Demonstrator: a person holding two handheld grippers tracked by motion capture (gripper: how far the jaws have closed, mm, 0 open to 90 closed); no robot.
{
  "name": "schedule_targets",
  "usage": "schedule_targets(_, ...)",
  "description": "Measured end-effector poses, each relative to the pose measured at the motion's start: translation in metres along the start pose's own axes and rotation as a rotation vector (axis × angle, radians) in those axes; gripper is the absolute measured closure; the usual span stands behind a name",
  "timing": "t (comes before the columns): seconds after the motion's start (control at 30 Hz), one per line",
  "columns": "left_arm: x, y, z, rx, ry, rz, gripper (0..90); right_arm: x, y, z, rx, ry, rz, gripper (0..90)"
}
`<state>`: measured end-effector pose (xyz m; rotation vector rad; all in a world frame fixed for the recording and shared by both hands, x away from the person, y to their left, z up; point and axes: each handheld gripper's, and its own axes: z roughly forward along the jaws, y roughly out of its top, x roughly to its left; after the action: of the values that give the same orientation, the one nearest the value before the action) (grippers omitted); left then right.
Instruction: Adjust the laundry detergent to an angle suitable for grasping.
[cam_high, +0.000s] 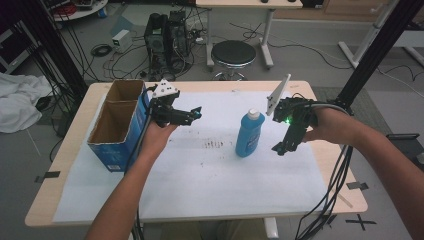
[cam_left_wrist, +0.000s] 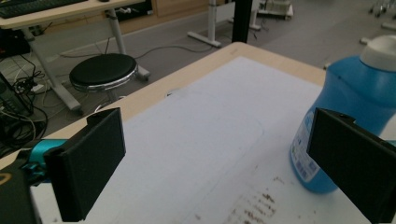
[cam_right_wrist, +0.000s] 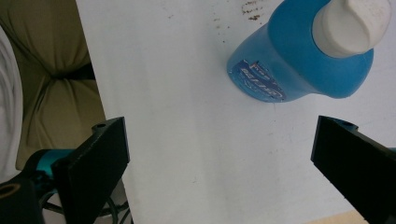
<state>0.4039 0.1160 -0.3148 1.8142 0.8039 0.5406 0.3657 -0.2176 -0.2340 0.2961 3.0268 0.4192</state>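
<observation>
High view: both tongs (cam_high: 194, 114) (cam_high: 281, 148) held wide apart, empty, flanking the bottle (cam_high: 249, 133).

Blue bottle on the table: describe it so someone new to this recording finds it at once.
Start at the white sheet covering the wooden table. Just right of its middle, between the two hands, stands the blue bottle, upright with a white cap. The open cardboard box at the left edge is also blue outside, but it is square and much bigger.
</observation>
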Motion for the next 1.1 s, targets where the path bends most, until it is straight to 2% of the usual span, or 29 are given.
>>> schedule_targets(0.03,-0.001,-0.002,0.001,0.002,0.008,0.010,4.4,0.000,0.000,0.000,0.002,0.001,0.004,3.3)
schedule_targets(0.07,-0.004,-0.005,0.004,-0.012,0.009,0.001,4.4,0.000,0.001,0.000,0.003,0.003,0.003,3.3)
schedule_targets(0.1,-0.008,-0.007,0.008,-0.035,0.007,-0.025,4.4,-0.001,0.001,0.001,0.002,0.004,0.002,3.3)
schedule_targets(0.17,-0.012,-0.012,0.012,-0.053,0.007,-0.044,4.4,-0.001,0.000,0.001,0.003,0.004,0.001,3.3)
schedule_targets(0.2,-0.014,-0.013,0.014,-0.063,-0.012,-0.055,4.4,-0.002,0.000,0.001,0.006,0.006,0.002,3.3)
schedule_targets(0.23,-0.016,-0.015,0.015,-0.082,-0.006,-0.067,4.4,-0.002,0.000,0.002,0.005,0.006,0.001,3.3)
schedule_targets(0.33,-0.024,-0.019,0.017,-0.100,-0.024,-0.071,4.4,-0.002,0.000,0.002,0.007,0.008,0.001,3.3)
schedule_targets(0.53,-0.042,-0.022,0.024,-0.120,-0.052,-0.050,4.4,-0.002,-0.003,0.001,0.011,0.004,0.017,3.3)
schedule_targets(0.63,-0.051,-0.024,0.027,-0.132,-0.061,-0.043,4.4,-0.002,-0.005,0.001,0.011,0.006,0.008,3.3)
schedule_targets(0.7,-0.058,-0.025,0.029,-0.136,-0.058,-0.035,4.4,-0.002,-0.005,0.001,0.013,0.006,0.007,3.3)
schedule_targets(0.77,-0.066,-0.026,0.031,-0.151,-0.055,-0.044,4.4,-0.002,-0.005,0.001,0.012,0.005,0.008,3.3)
schedule_targets(0.87,-0.076,-0.029,0.034,-0.165,-0.020,-0.033,4.4,-0.002,-0.005,0.001,0.011,0.005,0.010,3.3)
schedule_targets(0.9,-0.079,-0.030,0.035,-0.172,-0.018,-0.044,4.4,-0.002,-0.005,0.001,0.011,0.003,0.011,3.3)
schedule_targets(0.93,-0.080,-0.032,0.037,-0.171,-0.028,-0.045,4.4,-0.002,-0.005,0.001,0.011,0.003,0.011,3.3)
schedule_targets(1.1,-0.094,-0.040,0.044,-0.175,-0.016,-0.048,4.4,-0.003,-0.006,0.001,0.011,0.005,0.009,3.3)
